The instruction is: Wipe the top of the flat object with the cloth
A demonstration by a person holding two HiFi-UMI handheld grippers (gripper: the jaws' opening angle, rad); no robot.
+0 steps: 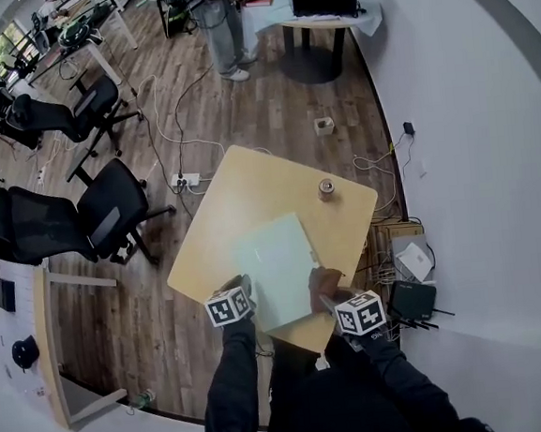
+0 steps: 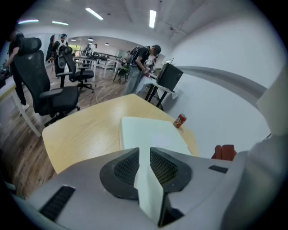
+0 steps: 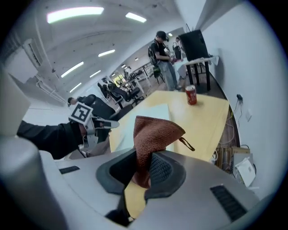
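Observation:
A pale green flat board (image 1: 274, 257) lies on the wooden table (image 1: 248, 179). My left gripper (image 1: 248, 288) is at the board's near left corner. In the left gripper view the board's edge (image 2: 150, 188) fills the gap between the pads, so the gripper (image 2: 144, 167) is shut on it. My right gripper (image 1: 325, 298) hangs at the board's near right corner, shut on a brown cloth (image 1: 326, 280). In the right gripper view the cloth (image 3: 155, 132) stands up out of the jaws, above the board (image 3: 155, 112).
A red drink can (image 1: 326, 188) stands on the table's far right part. Black office chairs (image 1: 110, 215) and a power strip (image 1: 185, 181) are on the floor to the left. A router (image 1: 411, 299) and cables lie by the right wall. A person (image 1: 221, 26) stands far off.

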